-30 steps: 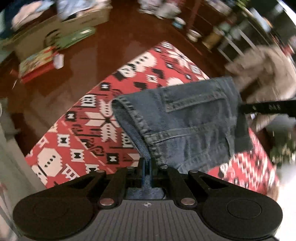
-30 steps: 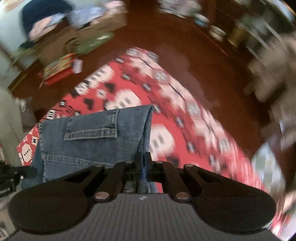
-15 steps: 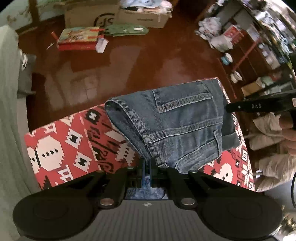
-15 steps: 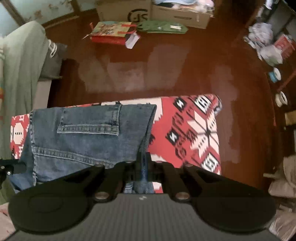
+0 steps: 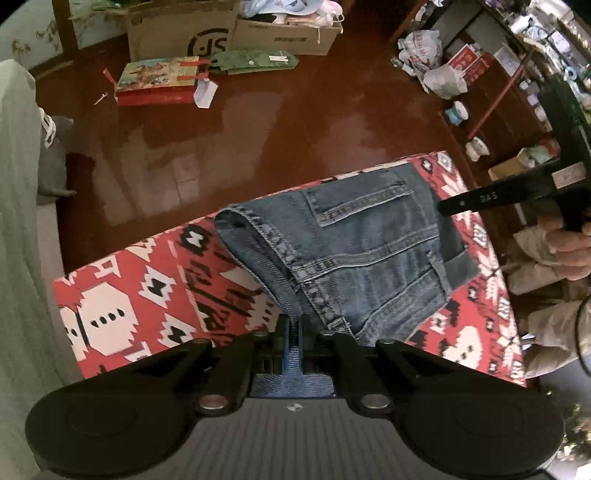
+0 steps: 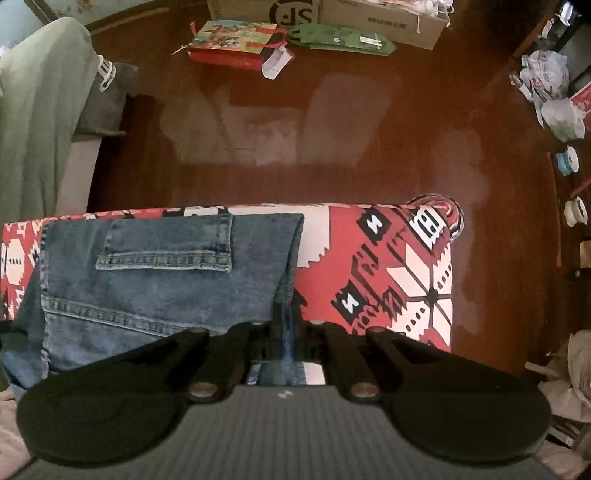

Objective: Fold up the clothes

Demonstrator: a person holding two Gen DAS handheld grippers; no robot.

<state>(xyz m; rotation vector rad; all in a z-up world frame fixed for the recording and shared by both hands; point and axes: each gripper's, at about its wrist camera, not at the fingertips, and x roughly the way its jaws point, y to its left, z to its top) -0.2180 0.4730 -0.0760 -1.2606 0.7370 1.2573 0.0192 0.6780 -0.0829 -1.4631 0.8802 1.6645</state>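
Blue denim jeans (image 5: 354,251) hang folded between my two grippers over a red, white and black patterned surface (image 5: 155,295). My left gripper (image 5: 293,325) is shut on the seamed waist edge nearest it. From the right edge of the left wrist view the right gripper (image 5: 447,210) reaches in, held by a hand, and pinches the far denim corner. In the right wrist view the jeans (image 6: 159,280) spread to the left with a back pocket showing, and my right gripper (image 6: 284,317) is shut on their folded edge above the patterned surface (image 6: 388,273).
Dark red-brown floor (image 5: 258,136) lies beyond the patterned surface. Cardboard boxes (image 5: 184,33), a colourful flat box (image 5: 155,81) and a green bag (image 5: 255,61) sit at the far side. Grey-green fabric (image 6: 37,110) hangs at the left. Bags and clutter (image 5: 436,62) fill the right.
Both grippers swung round and sank toward the patterned surface with the jeans stretched between them. The right wrist view went from blurred to steady, now looking almost straight down.
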